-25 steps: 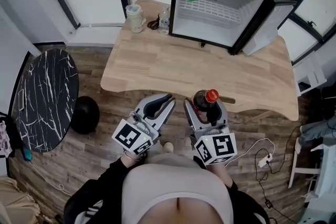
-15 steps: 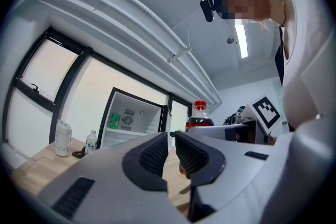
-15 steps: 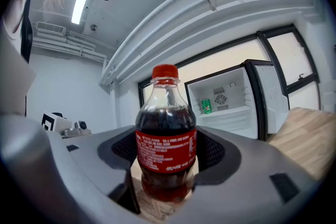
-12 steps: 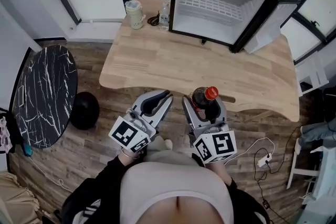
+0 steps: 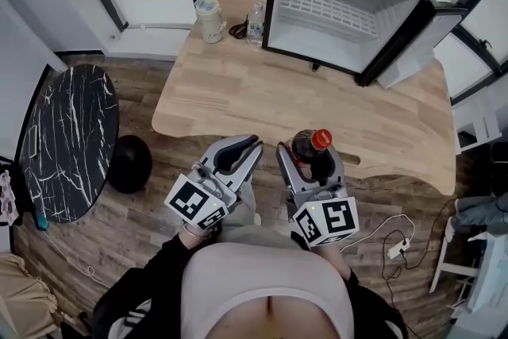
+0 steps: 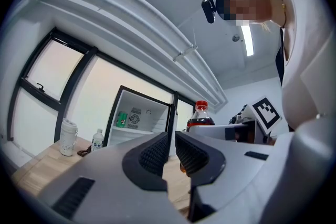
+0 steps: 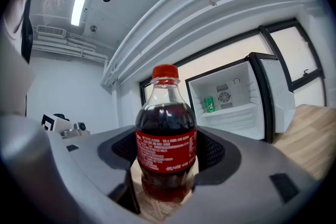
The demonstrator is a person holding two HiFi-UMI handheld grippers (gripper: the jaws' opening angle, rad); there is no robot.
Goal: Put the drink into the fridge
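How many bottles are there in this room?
2: a cola bottle in the right gripper, and a small clear bottle on the table beside the fridge. Others may be hidden.

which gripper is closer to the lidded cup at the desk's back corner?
Left. The left gripper hangs off the desk's near edge, across from the lidded cup; the right gripper, holding the cola bottle, is farther right.
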